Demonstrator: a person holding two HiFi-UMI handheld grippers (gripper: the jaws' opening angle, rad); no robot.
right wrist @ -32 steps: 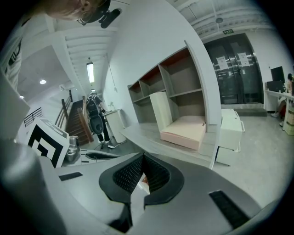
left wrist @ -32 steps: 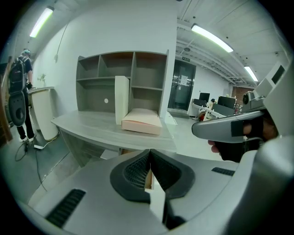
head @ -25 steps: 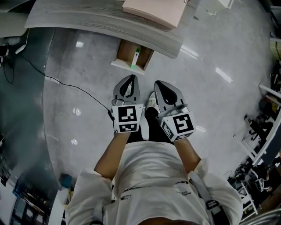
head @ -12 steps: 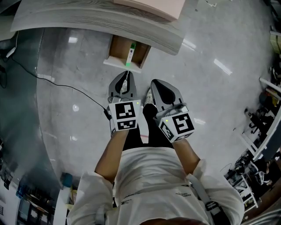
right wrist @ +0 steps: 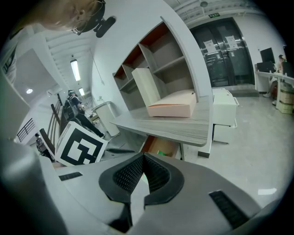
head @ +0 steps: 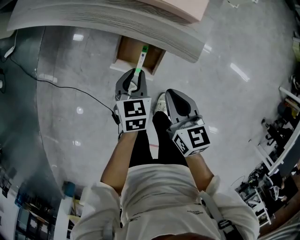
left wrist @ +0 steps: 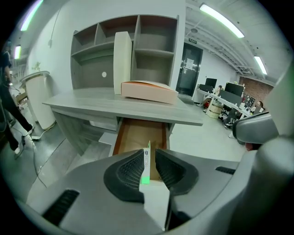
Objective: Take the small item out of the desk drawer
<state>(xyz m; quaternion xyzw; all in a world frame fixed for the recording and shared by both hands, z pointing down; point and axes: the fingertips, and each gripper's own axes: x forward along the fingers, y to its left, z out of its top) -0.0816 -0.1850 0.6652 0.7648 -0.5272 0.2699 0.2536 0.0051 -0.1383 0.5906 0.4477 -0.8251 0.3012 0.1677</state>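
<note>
Sleeves, white, fill the bottom of the head view, and two bare forearms carry the grippers out over the grey floor (head: pixel 70 122). The right gripper (head: pixel 170 92) hangs nearer, just beside the left. Its jaws are closed tip to tip with nothing between them.

The left gripper (head: pixel 135 73) is further forward, at the white front of the open drawer (head: pixel 125 48). Its jaws have just been opening and now stand partly apart. The box (head: pixel 142 57), slim and white with a green end, lies in the drawer with that end toward the front, right at the fingertips. In the left gripper view it shows in the gap between the jaws, with neither pad pressed on it.

Above the drawer runs the grey desk (head: pixel 93 21), with a pink case (head: pixel 180 5) on top. Shelves (left wrist: pixel 154 41) stand behind it.
</note>
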